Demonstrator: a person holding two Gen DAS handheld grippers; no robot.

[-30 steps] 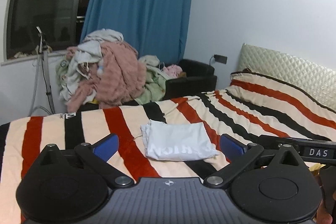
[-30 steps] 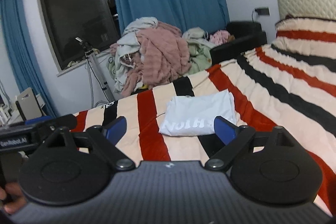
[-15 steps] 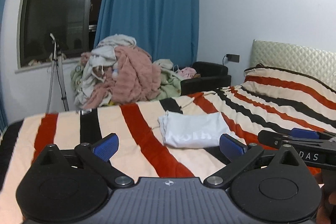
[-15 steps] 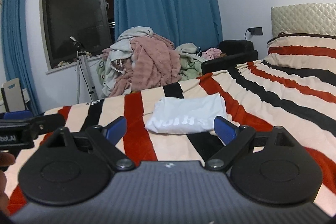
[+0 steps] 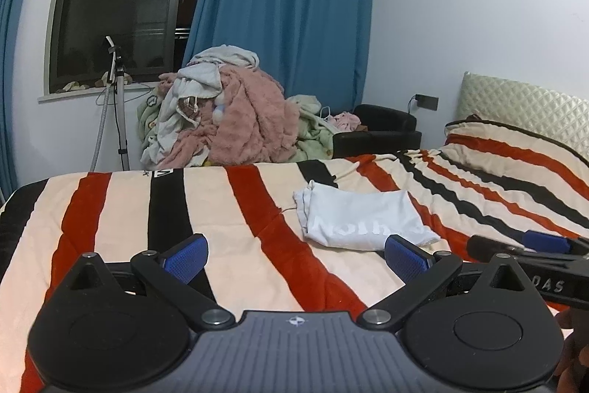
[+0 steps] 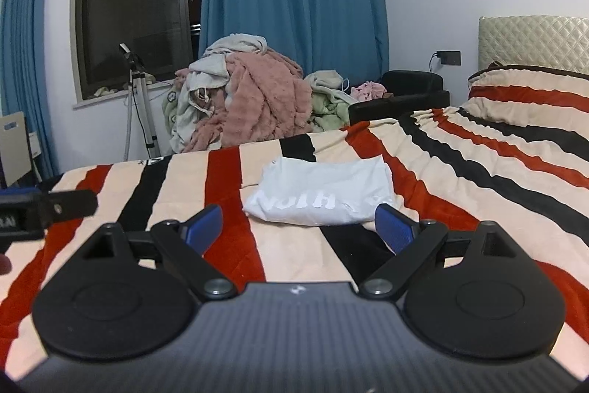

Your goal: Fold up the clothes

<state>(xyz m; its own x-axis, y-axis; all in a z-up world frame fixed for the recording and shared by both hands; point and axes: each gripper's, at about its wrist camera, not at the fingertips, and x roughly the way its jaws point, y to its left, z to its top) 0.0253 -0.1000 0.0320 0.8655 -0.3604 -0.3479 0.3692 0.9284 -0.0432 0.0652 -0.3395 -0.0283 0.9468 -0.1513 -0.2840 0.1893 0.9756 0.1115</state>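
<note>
Setting: a bed under a cream blanket with red and black stripes [image 5: 228, 209], blue curtains and a dark window behind.

Garment: a pale blue-white folded T-shirt with mirrored white lettering [image 6: 324, 190] lies flat on the blanket, mid-bed, already a compact rectangle.

Left gripper [image 5: 296, 255]: blue-padded jaws spread wide, nothing between them; the shirt [image 5: 362, 220] sits ahead and to the right of its fingers.

Right gripper [image 6: 298, 227]: jaws likewise wide apart and empty; the shirt lies straight ahead, near its fingertips, its near edge just beyond the right pad.

Key relation: the shirt's long axis runs roughly left to right across both views, so the right hand looks nearer and better centred on it.

Background: an unsorted heap of pink and grey laundry [image 5: 228, 113] waits beyond the bed's far edge.

Judgement: this fold appears finished.
</note>
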